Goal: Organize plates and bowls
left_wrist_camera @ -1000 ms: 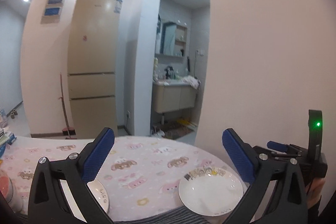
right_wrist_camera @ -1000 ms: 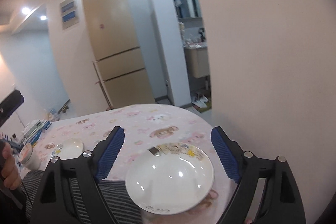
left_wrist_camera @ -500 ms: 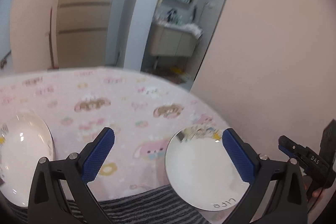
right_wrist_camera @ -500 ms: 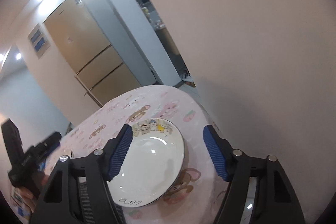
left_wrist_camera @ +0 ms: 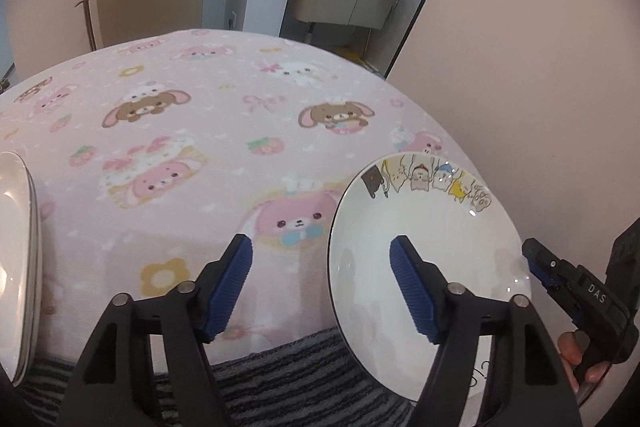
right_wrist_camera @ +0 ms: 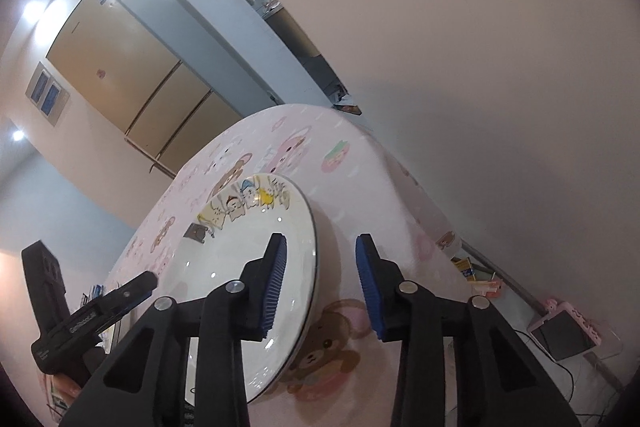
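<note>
A white plate with cartoon animals on its far rim [left_wrist_camera: 432, 227] lies flat on the pink table at the near right; it also shows in the right wrist view [right_wrist_camera: 240, 251]. My left gripper [left_wrist_camera: 320, 287] is open, straddling the plate's left rim. My right gripper [right_wrist_camera: 320, 283] is open, straddling the plate's right rim. A second white dish [left_wrist_camera: 16, 267] lies at the far left edge of the left wrist view, partly cut off.
The round table has a pink cartoon tablecloth [left_wrist_camera: 224, 131] and a striped cloth [left_wrist_camera: 280, 379] at its near edge. A pink wall [right_wrist_camera: 480, 67] stands close on the right. A pink-cased device [right_wrist_camera: 564, 335] lies on the floor.
Both grippers have tilted down and come closer to the cartoon plate. Their jaws have narrowed and now straddle its left and right rims.
</note>
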`<action>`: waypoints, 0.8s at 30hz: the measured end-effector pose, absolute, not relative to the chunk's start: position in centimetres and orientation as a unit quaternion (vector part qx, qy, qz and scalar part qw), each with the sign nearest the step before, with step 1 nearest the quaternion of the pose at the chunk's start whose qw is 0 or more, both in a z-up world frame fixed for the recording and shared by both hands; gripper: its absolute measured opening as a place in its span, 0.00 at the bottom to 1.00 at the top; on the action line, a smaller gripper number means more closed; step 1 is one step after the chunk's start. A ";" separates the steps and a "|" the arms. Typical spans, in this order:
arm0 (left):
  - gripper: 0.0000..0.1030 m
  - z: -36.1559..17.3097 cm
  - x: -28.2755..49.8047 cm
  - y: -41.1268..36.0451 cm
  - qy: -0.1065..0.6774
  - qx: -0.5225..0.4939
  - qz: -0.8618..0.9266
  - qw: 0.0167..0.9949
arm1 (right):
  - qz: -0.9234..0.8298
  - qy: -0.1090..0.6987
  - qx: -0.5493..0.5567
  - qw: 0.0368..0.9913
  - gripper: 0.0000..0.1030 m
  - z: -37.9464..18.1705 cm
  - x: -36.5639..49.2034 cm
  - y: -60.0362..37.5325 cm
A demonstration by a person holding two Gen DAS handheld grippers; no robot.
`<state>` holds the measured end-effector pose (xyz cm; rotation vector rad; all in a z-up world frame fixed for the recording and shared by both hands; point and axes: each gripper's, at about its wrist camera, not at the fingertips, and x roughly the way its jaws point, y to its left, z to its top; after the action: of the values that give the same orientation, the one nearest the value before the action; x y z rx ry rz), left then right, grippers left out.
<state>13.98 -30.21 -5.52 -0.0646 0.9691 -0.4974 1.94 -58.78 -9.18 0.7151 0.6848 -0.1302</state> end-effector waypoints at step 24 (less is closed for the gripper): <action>0.19 -8.1 14.0 -31.5 0.481 -0.029 -0.271 0.833 | -0.110 0.342 0.310 0.880 0.14 -10.1 3.2 -56.3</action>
<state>14.01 -31.53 -8.08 -0.0616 1.0192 -0.5741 3.17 -56.28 -10.06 0.6450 0.7137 -0.2296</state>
